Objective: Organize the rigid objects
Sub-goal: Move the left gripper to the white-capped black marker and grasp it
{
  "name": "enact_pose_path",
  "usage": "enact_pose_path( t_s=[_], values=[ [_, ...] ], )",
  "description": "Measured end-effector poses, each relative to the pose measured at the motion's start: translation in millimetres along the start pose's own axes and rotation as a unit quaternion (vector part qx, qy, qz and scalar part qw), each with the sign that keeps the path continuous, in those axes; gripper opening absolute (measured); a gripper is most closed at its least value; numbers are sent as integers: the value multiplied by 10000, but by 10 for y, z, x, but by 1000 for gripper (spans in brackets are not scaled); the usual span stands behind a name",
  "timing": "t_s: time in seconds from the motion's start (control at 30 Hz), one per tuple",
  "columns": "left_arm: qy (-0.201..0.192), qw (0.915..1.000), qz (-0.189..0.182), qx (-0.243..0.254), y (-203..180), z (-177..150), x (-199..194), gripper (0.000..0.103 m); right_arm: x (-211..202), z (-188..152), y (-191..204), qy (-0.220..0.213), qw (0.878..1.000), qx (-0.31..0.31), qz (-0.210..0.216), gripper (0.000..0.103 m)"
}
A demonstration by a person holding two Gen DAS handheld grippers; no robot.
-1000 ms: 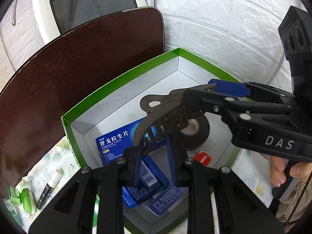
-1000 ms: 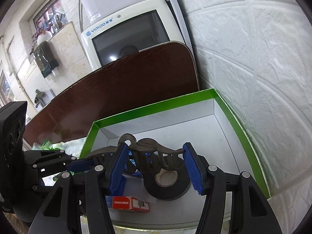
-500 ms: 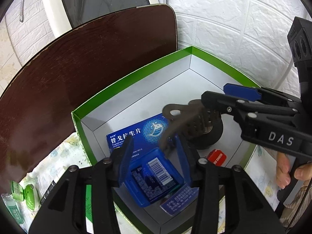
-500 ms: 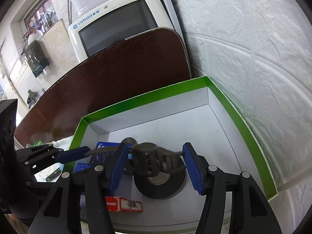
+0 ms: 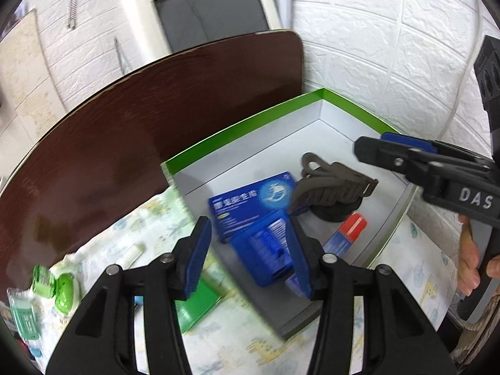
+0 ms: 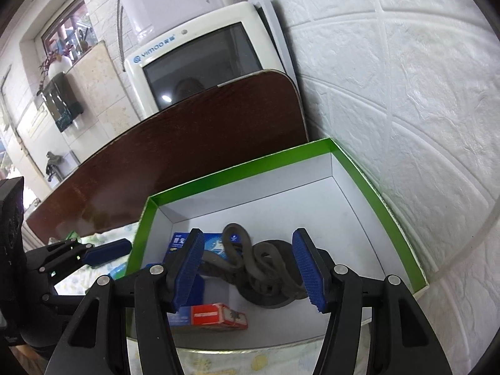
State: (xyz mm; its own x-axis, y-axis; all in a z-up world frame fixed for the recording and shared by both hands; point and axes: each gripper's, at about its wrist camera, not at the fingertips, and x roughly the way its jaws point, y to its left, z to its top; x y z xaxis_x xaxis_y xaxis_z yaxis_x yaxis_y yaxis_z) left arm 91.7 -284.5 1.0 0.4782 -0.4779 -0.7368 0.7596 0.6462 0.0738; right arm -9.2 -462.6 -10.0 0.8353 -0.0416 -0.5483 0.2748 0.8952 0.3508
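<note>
A green-rimmed white box (image 5: 250, 131) (image 6: 237, 168) holds a blue medicine carton (image 5: 250, 203), a blue plastic case (image 5: 265, 250), a black tape roll (image 5: 337, 211), a small red-and-blue packet (image 6: 218, 314) and a dark grey hair claw clip (image 5: 334, 184) (image 6: 259, 265) lying on the tape roll. My left gripper (image 5: 250, 256) is open and empty above the box's near left corner. My right gripper (image 6: 250, 272) is open just above the clip, its fingers either side of it, not touching.
A dark brown board (image 5: 140, 118) leans behind the box, with a white monitor (image 5: 206, 15) behind it. On the patterned cloth (image 5: 134, 237) left of the box lie green plastic items (image 5: 56, 287), a white marker (image 5: 132, 251) and a green flat piece (image 5: 200, 300).
My right gripper has let go of the hair clip, which now rests on the tape roll in the box. My left gripper has pulled back and left, out of the box.
</note>
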Motion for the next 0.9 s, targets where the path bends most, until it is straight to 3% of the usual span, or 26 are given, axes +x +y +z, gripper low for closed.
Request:
enact_pose_path(
  t_s=[0.3, 0.43, 0.63, 0.7, 0.8, 0.9],
  values=[
    [262, 9938, 666, -856, 945, -633, -242, 48, -168, -69, 534, 24, 9983, -493, 311, 61],
    [480, 9891, 881, -1077, 1273, -932, -243, 47, -166, -166, 852, 230, 9957, -631, 635, 61],
    [435, 9838, 958, -1453, 1673, -1095, -282, 43, -23, -431, 1586, 717, 9865, -1173, 893, 61],
    [386, 9853, 868, -1419, 1729, -1054, -283, 34, 85, -565, 1791, 971, 9827, -1267, 936, 61],
    [312, 9917, 685, -1045, 1760, -924, -238, 34, 256, -799, 2002, 1341, 9770, -1283, 1048, 61],
    [498, 9964, 504, -459, 1711, -773, -23, 30, 389, -987, 2090, 1691, 9716, -1179, 1159, 61]
  ],
)
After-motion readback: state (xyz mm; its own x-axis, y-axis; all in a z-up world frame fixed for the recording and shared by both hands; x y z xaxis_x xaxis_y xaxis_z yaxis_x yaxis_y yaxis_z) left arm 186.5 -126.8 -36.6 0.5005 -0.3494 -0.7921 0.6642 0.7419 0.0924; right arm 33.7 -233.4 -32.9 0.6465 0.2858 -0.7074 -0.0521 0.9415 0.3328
